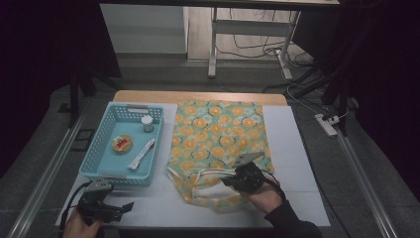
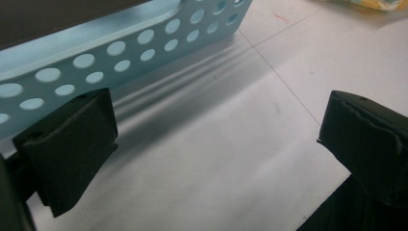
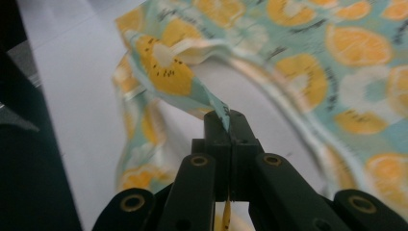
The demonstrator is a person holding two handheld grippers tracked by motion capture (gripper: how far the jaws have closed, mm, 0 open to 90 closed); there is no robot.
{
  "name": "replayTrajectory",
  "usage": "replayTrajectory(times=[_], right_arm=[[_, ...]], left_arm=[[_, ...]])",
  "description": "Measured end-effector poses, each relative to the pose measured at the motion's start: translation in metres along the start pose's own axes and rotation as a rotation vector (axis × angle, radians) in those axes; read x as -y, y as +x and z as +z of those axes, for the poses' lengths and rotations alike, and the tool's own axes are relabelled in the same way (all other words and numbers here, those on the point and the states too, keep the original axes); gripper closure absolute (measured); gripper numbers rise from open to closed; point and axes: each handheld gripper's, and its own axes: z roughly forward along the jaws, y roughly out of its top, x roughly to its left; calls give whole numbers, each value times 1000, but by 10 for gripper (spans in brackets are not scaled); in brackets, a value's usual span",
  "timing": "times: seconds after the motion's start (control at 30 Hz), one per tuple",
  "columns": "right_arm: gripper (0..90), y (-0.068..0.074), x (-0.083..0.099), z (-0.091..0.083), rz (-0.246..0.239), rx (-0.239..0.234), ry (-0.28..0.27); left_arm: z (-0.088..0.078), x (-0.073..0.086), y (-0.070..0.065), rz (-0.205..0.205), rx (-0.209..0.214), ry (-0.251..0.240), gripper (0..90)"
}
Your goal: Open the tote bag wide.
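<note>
Pinching tote bag (image 3: 308,53) edge: right gripper (image 3: 226,122); left gripper (image 2: 211,149) spread

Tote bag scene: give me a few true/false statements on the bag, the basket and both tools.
1. The right tool is shut on an edge of the tote bag. True.
2. The left tool grips the blue basket. False: its jaws stand open over the white table cover, beside the basket wall.
3. The basket holds a small white bottle, a round red-and-yellow item and a long white packet. True.
4. The bag lies inside the basket. False: it lies on the table cover to the basket's right in the high view.
</note>
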Motion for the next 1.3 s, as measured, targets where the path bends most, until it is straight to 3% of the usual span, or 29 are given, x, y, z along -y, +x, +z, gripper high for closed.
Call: replayTrajectory(times=[0.07,0.4,0.7,1.0,1.03,1.1,1.3], right_arm=[[890,-3,-2,0,6,2,0],[890,-45,-40,6,32,61,-35],[890,-71,-68,13,48,102,-68],[890,-90,-83,26,54,130,-72],[889,-94,-86,28,28,153,-75],[890,-99,-89,31,21,166,-77],[889,-112,-95,37,42,194,-96]], left_arm=[[0,0,0,0,0,1,3],[0,0,1,-11,1,0,5],[0,0,2,-17,2,-3,6],[0,0,3,-22,5,-2,8],[0,0,3,-24,5,-1,8],[0,0,3,-26,5,-1,9],[0,0,4,-33,6,-3,11]])
